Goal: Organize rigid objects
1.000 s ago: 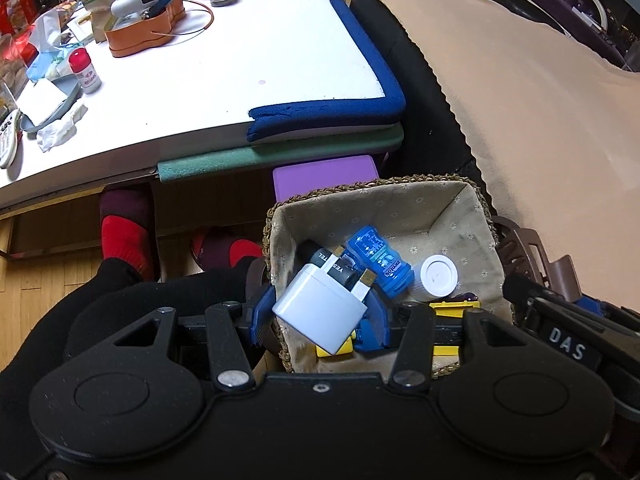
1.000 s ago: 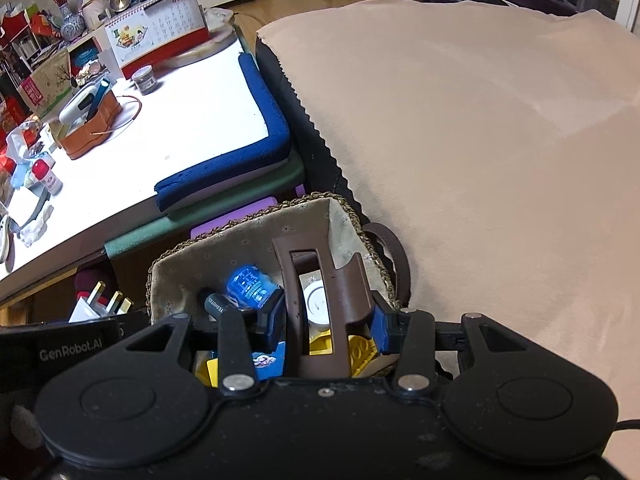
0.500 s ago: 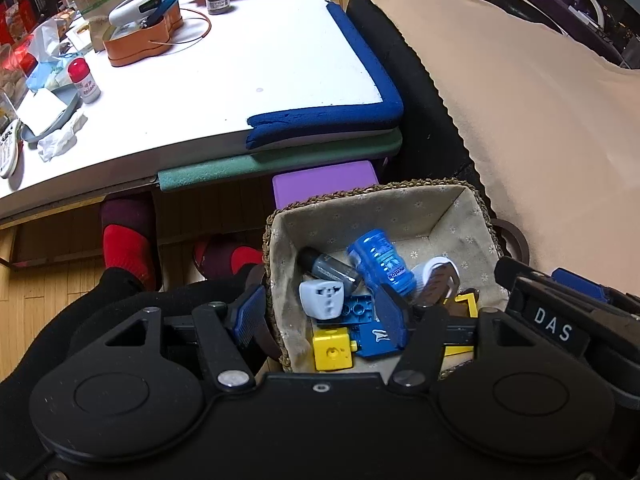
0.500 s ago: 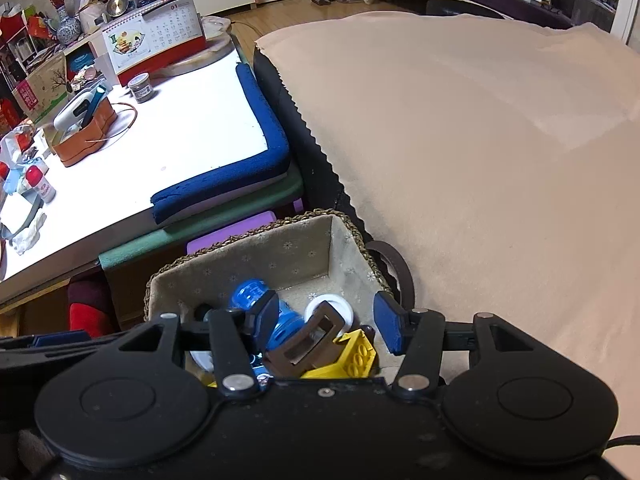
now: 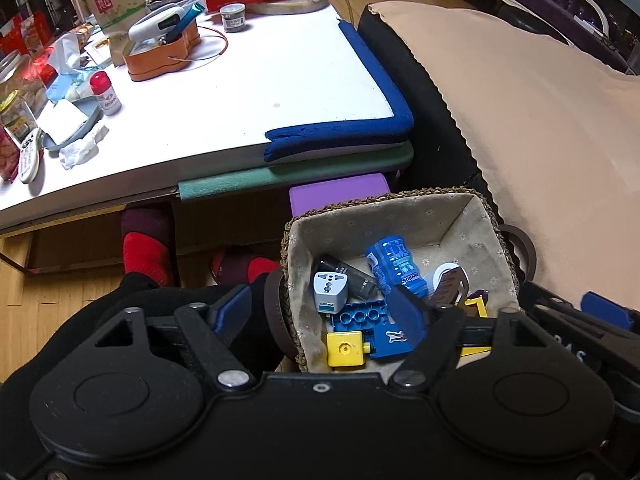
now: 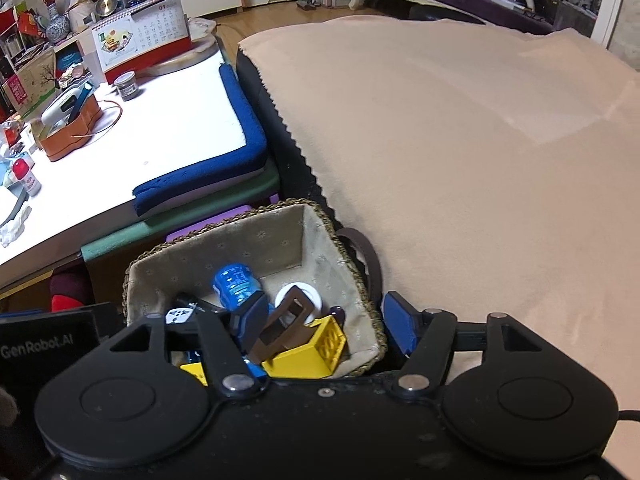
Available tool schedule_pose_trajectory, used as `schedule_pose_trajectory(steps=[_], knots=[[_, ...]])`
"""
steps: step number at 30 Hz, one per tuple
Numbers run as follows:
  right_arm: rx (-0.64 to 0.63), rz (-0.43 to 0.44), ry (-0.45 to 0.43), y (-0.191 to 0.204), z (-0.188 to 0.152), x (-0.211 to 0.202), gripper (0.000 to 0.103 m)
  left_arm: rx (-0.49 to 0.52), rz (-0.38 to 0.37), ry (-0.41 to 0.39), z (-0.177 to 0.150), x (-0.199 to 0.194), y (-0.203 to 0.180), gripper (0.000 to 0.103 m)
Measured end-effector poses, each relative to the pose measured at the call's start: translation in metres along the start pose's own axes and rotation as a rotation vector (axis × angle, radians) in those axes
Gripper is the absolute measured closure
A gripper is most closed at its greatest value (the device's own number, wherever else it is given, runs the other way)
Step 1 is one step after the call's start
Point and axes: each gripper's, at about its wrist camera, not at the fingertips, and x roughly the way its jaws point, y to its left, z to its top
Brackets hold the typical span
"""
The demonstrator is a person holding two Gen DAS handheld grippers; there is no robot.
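Observation:
A woven basket [image 5: 384, 196] [image 6: 224, 224] with a cloth lining sits below both grippers. In it lie a white travel adapter [image 5: 329, 292], a blue bottle [image 5: 394, 266] [image 6: 236, 284], a blue brick plate [image 5: 360, 316] and a yellow brick [image 5: 346, 348] [image 6: 312, 350]. A brown hair clip [image 6: 286, 328] leans on the yellow brick beside a white lid [image 6: 304, 296]. My left gripper [image 5: 320, 316] hangs over the basket's near left rim. Its jaws are opening, and the pads touch nothing. My right gripper [image 6: 327, 320] hangs over the near right corner, jaws also opening, with the clip lying loose below them.
A white low table [image 5: 240, 92] with a blue padded edge carries clutter at the left. A beige-covered cushion [image 6: 460, 160] fills the right. A purple box [image 5: 340, 196] stands behind the basket. A person's red-socked feet [image 5: 144, 248] rest under the table.
The left gripper let go of the white adapter, which dropped into the basket. The right gripper let go of the brown clip, which fell onto the yellow brick. Both pairs of jaws spread wider.

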Motion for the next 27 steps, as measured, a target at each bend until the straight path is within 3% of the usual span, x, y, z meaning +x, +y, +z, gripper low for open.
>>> schedule_pose_trajectory(steps=[4,17,20,27], knots=[[0.003,-0.003,-0.013,-0.005,-0.003,-0.007,0.036,-0.008,0.020,-0.034,-0.003,-0.007,0.001,0.027],[0.006,-0.011,-0.062,-0.013,-0.015,-0.029,0.024,-0.037,-0.015,-0.094,-0.022,-0.025,-0.004,0.024],[0.011,-0.014,-0.071,-0.017,-0.017,-0.033,0.021,-0.043,-0.020,-0.114,-0.025,-0.029,-0.005,0.012],[0.009,-0.017,-0.081,-0.023,-0.024,-0.039,0.016,-0.045,-0.020,-0.144,-0.031,-0.037,-0.008,0.011]])
